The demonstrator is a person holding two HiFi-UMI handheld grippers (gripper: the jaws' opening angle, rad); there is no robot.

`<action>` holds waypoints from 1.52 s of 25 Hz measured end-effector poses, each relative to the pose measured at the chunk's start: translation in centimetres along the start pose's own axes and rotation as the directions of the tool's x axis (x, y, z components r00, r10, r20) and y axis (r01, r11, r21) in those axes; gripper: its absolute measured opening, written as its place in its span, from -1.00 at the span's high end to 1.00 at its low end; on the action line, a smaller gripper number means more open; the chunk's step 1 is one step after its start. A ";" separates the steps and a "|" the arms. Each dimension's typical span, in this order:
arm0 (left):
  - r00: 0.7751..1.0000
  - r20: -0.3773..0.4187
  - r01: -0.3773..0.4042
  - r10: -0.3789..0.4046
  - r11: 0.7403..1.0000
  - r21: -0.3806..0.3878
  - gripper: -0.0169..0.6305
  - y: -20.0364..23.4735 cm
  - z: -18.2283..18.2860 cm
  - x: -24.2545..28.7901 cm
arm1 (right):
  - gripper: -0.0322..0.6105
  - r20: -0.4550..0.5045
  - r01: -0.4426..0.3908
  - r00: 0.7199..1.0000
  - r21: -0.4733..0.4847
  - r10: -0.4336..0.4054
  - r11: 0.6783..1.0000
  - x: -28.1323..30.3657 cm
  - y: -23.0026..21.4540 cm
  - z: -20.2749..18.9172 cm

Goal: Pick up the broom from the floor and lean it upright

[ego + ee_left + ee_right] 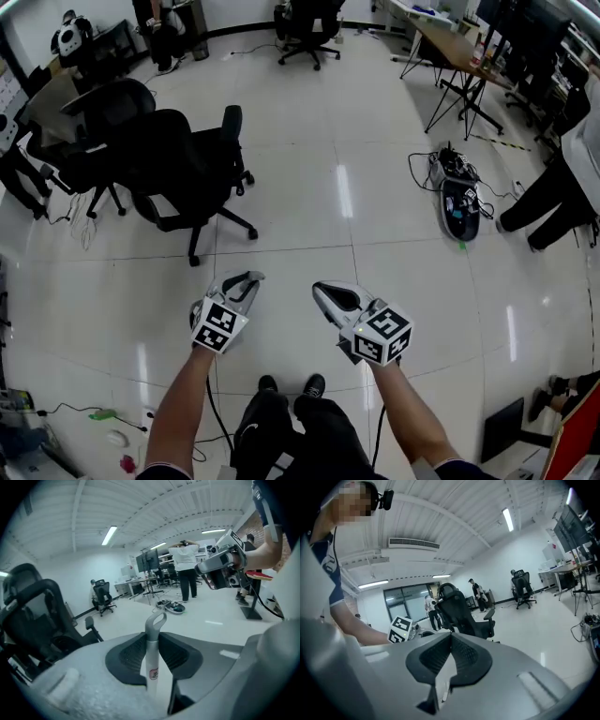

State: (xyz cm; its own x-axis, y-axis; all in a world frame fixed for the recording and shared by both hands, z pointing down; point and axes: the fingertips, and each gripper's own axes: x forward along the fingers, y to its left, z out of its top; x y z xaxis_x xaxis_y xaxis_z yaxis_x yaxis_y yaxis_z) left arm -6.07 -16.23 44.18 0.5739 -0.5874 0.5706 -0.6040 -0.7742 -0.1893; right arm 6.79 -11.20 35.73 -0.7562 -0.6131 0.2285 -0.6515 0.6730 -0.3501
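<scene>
A white broom handle with a grey hanging loop on its end runs along the jaws of my left gripper. The dark pads close on it from both sides, and the loop sticks out past the tips. In the head view the left gripper is held up above the floor, in front of the person's body; the rest of the broom is hidden there. My right gripper hangs beside it at the same height. Its pads meet at the tip and hold nothing.
Two black office chairs stand to the front left, and another one far ahead. A dark floor device with cables lies to the right, near a person's legs. Desks fill the far right. White tiled floor spreads ahead.
</scene>
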 end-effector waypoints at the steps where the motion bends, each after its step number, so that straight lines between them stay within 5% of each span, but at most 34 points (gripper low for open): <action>1: 0.999 0.002 -0.046 0.047 0.999 -0.021 0.67 1.5 0.1 -1.0 | 0.89 -0.005 -0.022 1.000 -0.016 0.022 1.000 0.8 0.5 0.8; 9: 0.942 0.023 -0.320 0.335 0.916 -0.240 0.67 10.3 0.1 -7.6 | 0.89 -0.042 -0.167 0.985 -0.060 0.165 0.984 7.3 3.8 3.7; 20: 0.874 0.036 -0.397 0.485 0.754 -0.524 0.67 20.6 -1.4 -10.8 | 0.89 -0.043 -0.186 0.982 -0.051 0.184 0.981 18.5 4.5 9.0; 29: 0.797 0.007 -0.481 0.604 0.641 -0.598 0.67 26.4 -1.7 -8.7 | 0.89 -0.075 -0.219 0.974 -0.108 0.212 0.970 24.1 1.9 12.5; 38: 0.753 -0.104 -0.554 0.650 0.541 -0.633 0.67 35.2 -1.7 -4.2 | 0.89 -0.141 -0.353 0.932 -0.128 0.335 0.927 32.5 -3.1 16.6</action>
State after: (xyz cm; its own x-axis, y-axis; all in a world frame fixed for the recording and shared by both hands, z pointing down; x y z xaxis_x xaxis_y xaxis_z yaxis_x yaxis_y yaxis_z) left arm -30.69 -40.59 36.49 -0.0177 -0.9207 0.3898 -0.9946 0.0562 0.0877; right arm -14.82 -40.06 29.19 -0.9314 -0.2874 0.2235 -0.3449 0.8932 -0.2886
